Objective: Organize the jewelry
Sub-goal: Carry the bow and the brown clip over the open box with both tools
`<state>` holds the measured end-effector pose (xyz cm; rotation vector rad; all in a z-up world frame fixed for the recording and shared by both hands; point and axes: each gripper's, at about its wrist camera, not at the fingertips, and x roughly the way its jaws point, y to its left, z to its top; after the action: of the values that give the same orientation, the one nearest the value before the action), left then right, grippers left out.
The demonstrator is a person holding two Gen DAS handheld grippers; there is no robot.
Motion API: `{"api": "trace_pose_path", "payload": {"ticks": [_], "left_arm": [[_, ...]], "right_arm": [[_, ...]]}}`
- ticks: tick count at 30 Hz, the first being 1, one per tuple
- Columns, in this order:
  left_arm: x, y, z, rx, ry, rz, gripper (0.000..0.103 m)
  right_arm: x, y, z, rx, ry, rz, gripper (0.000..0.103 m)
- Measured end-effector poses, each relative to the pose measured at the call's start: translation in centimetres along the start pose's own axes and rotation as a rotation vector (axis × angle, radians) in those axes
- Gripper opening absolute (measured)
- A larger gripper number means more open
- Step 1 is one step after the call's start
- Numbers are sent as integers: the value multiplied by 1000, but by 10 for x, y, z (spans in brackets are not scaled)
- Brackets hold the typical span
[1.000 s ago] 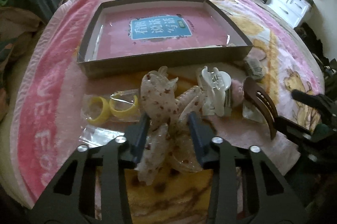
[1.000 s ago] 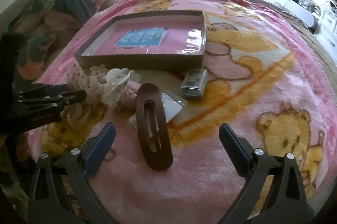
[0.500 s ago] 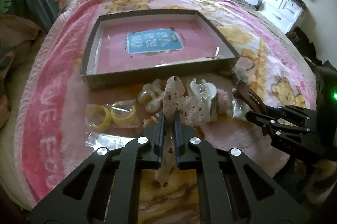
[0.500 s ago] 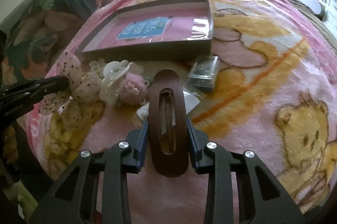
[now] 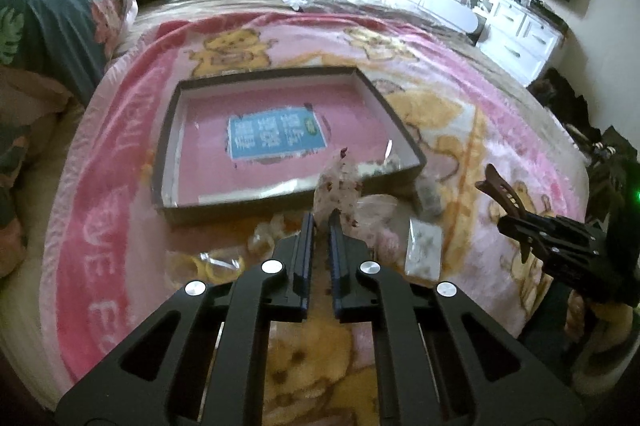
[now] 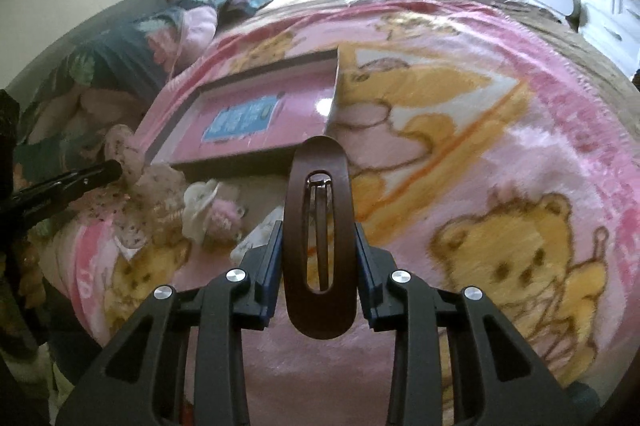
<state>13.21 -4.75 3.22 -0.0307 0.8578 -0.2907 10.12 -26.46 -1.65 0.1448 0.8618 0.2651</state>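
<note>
My left gripper [image 5: 321, 220] is shut on a clear hair clip with red speckles [image 5: 338, 185], lifted above the pile and hanging in front of the near wall of the shallow dark box [image 5: 280, 201]. The box has a pink floor with a blue label [image 5: 276, 137]. My right gripper [image 6: 319, 226] is shut on a brown oval hair clip [image 6: 320, 246], held off the blanket. In the left wrist view that brown clip [image 5: 502, 191] shows at the right. In the right wrist view the speckled clip [image 6: 122, 149] and the box [image 6: 240, 161] show at the left.
Loose accessories lie on the pink bear blanket [image 5: 480, 129] before the box: yellow rings in a clear bag [image 5: 208, 266], a white claw clip [image 6: 200, 205], a pink fluffy piece [image 6: 224, 218], a white card [image 5: 424, 252]. Bedding [image 5: 52, 25] lies left, white drawers [image 5: 520, 37] right.
Both grippers closed, the left on the speckled clip and the right on the brown clip, then rose with them. The pile and box now look farther away.
</note>
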Motion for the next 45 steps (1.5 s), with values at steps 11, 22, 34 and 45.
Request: {"api": "trace_pose_path", "payload": {"ticks": [11,22,34,45], "left_arm": [[-9,18,45,-33,-77,34,1],[6,58,89,-114,-109,87,1],[40,95,100,-192,-78,92,1],[82,103,87,-210,-17,92,1]], "right_arm": [[-7,5,42,-28,-71,24,31],[14,31,93,-85,-119,56,31],[56,52,127,-136,-106,78,31],[114,55,133,-155,-23,80,31]]}}
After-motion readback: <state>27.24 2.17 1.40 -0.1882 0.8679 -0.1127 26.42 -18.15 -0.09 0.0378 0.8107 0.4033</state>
